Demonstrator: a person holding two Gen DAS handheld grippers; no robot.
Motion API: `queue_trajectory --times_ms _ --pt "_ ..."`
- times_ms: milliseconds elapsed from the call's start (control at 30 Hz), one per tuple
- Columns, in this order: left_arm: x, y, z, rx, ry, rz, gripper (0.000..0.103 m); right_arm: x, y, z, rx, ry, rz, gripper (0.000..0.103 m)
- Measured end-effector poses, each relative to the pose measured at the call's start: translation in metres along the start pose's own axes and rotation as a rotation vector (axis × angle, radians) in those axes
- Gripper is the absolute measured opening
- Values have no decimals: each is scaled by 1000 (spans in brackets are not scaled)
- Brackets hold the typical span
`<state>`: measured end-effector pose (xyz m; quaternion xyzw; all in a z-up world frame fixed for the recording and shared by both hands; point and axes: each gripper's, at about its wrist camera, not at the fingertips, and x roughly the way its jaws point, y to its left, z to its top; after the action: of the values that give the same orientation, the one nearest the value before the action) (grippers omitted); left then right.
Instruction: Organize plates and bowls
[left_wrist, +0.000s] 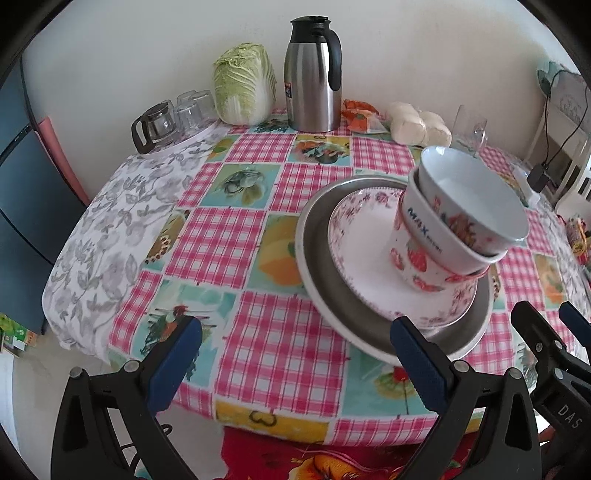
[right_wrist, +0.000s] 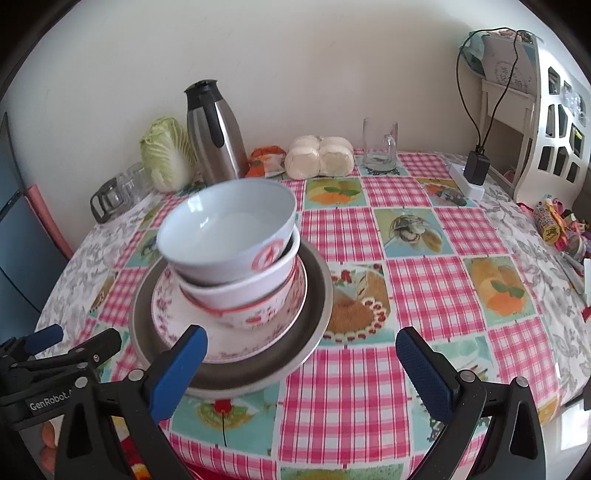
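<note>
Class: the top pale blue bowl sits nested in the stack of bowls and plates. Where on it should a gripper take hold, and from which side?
Probably the rim of the top bowl, one finger inside, one outside. It sits tilted, and its wall stands proud of the white bowl beneath, so the thin lip is free. The open right gripper could come from the near side, above the plates.

- Before me, a metal plate (right_wrist: 321, 295) lies flat, with a floral plate (right_wrist: 166, 314) inside it.
- On that, three nested bowls: strawberry bowl (left_wrist: 413, 258), white bowl (right_wrist: 236, 291), pale blue bowl (right_wrist: 229, 229) tilted on top.
</note>
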<state>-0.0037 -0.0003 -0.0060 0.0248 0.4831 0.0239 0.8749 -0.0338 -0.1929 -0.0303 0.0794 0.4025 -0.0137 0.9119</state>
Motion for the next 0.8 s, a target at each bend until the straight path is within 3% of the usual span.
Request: queue_trajectory --times_ms 800 --pt "6 9 -4 10 82 -12 102 -13 -3 -19 14 20 -50 103"
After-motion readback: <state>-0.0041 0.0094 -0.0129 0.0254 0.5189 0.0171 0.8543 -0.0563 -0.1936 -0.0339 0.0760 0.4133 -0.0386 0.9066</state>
